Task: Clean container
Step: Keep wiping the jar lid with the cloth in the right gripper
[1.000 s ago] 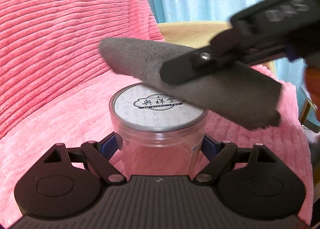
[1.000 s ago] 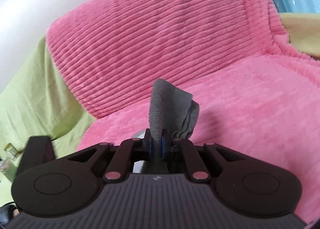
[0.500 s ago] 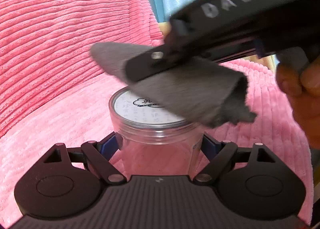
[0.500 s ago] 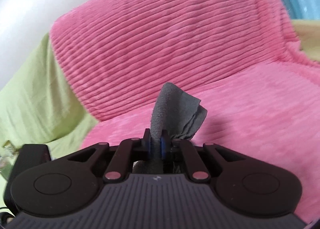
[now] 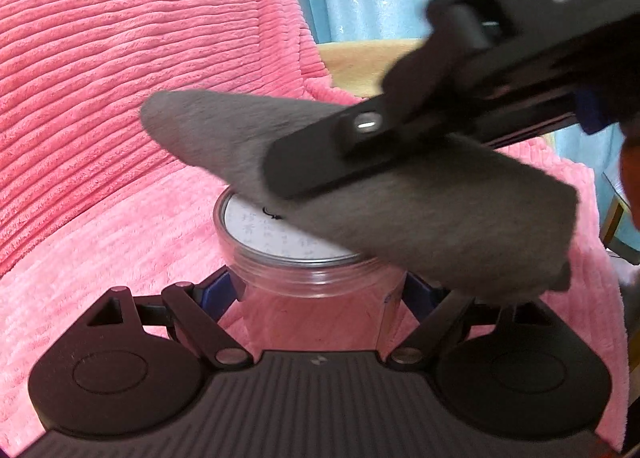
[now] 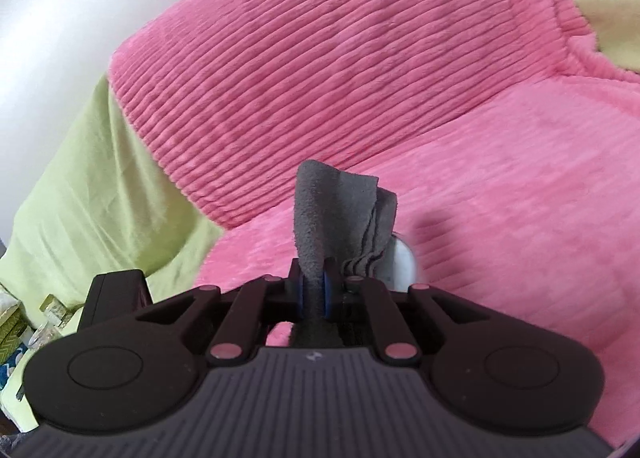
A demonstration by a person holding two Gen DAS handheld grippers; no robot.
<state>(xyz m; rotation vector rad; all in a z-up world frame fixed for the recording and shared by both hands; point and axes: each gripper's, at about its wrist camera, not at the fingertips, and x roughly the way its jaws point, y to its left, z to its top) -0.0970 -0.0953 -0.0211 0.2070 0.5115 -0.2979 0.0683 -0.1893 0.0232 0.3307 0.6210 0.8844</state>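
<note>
left tool point(image 5: 320, 294): clamped on the clear plastic jar point(image 5: 312, 298), holding it upright above the pink blanket point(image 5: 120, 97)
right tool point(image 6: 316, 294): pinched tight on a folded grey cloth point(image 6: 320, 209)
what changed: cloth has swung back across the white printed lid point(image 5: 272, 234); a second ago most of the label showed, now mostly covered
meaning: lid wipe looks mid-stroke, sides probably not done yet

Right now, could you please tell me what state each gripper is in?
Left gripper: shut on the clear container.
Right gripper: shut on the grey cloth.
</note>
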